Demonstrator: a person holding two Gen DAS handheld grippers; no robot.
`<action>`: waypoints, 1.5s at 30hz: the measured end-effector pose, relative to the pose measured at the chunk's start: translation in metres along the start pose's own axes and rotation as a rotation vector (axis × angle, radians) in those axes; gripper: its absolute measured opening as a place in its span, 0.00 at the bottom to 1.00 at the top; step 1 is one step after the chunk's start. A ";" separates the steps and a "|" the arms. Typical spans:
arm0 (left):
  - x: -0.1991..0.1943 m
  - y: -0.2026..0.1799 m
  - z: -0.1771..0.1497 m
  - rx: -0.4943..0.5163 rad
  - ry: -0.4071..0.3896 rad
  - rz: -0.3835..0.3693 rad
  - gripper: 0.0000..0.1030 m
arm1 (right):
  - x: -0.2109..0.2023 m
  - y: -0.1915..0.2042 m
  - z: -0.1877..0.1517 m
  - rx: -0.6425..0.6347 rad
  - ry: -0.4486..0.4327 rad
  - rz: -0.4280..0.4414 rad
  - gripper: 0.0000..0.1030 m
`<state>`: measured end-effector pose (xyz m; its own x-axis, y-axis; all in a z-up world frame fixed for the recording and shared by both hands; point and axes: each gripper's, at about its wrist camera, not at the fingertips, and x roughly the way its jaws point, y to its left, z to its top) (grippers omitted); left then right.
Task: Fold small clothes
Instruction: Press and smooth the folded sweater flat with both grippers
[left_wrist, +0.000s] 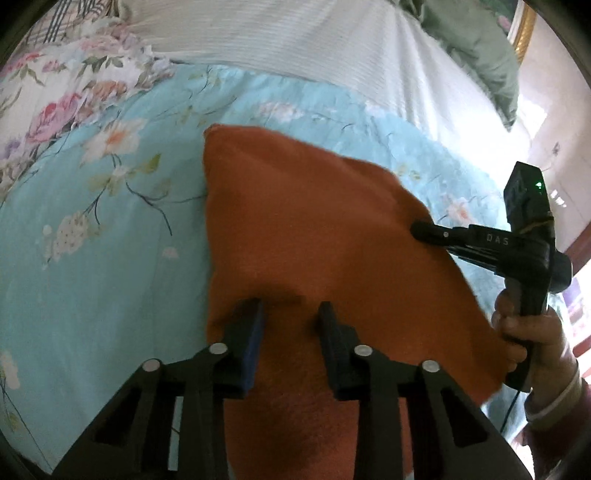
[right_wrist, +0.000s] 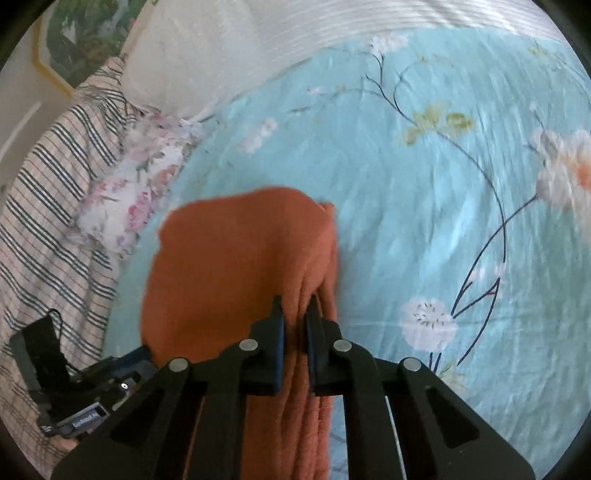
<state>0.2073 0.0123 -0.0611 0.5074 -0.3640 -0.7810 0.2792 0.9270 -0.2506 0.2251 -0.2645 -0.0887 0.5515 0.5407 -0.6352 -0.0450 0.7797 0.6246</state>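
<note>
Pinching the orange cloth (right_wrist: 236, 258) tight in our right gripper (right_wrist: 295, 314), we see our left gripper (left_wrist: 291, 314) not yet clamped, its jaws either side of the cloth's near edge.

The letters "DAS" stand in pale print on the black arm of the right tongs (left_wrist: 424, 229), seen from the left wrist view. In the right wrist view, a small grey label on the body of the left tongs (right_wrist: 144, 356) reads roughly "CoRobot.AI", its first letters too blurred for certainty
</note>
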 end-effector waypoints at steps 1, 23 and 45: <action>0.000 0.001 -0.001 -0.006 -0.004 -0.004 0.29 | -0.001 0.000 -0.001 -0.008 -0.006 -0.008 0.10; 0.074 0.058 0.128 -0.215 0.049 0.091 0.27 | -0.014 0.002 -0.004 0.020 -0.009 0.006 0.13; -0.073 -0.013 -0.040 -0.017 -0.094 -0.090 0.29 | -0.059 0.067 -0.085 -0.108 0.061 0.111 0.13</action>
<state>0.1340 0.0303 -0.0235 0.5556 -0.4516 -0.6981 0.3136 0.8915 -0.3271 0.1187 -0.2178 -0.0480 0.4868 0.6409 -0.5935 -0.1942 0.7418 0.6419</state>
